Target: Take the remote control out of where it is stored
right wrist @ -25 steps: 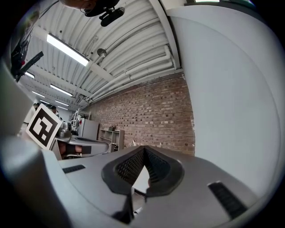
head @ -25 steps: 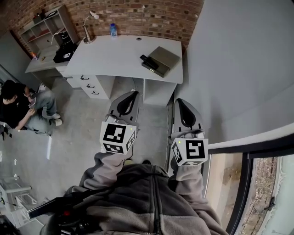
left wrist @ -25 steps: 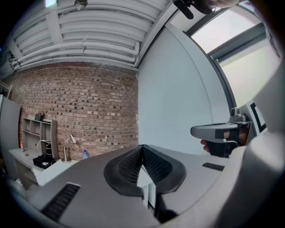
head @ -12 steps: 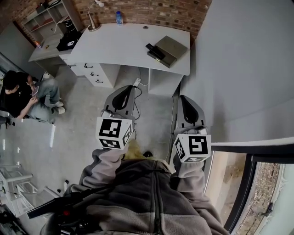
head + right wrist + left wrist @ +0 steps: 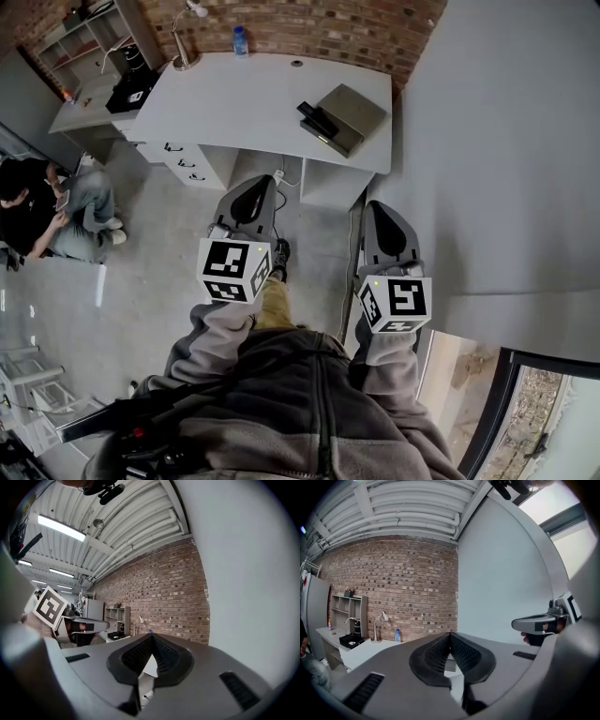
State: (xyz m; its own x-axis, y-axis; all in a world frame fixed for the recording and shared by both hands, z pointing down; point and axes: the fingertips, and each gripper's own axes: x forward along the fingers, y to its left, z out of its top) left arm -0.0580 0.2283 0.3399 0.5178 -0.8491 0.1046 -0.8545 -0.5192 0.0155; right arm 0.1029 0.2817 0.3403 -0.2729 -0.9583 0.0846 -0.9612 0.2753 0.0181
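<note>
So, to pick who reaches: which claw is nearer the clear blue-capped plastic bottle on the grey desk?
Left. The left claw is roughly in line with the blue-capped bottle, short of the desk; the right claw is farther off to its right.

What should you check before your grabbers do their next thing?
1. Left gripper empty, jaws together: ok.
2. Right gripper empty, jaws together: ok.
3. Remote control found: cannot tell. A slim dark thing lies beside the flat grey box on the desk, but it is too small to name.
4. Desk close enough to reach: not ok. In the head view both grippers hang over the floor, short of it.
5. Seated person out of the way: ok, off to the left of the desk.
</note>
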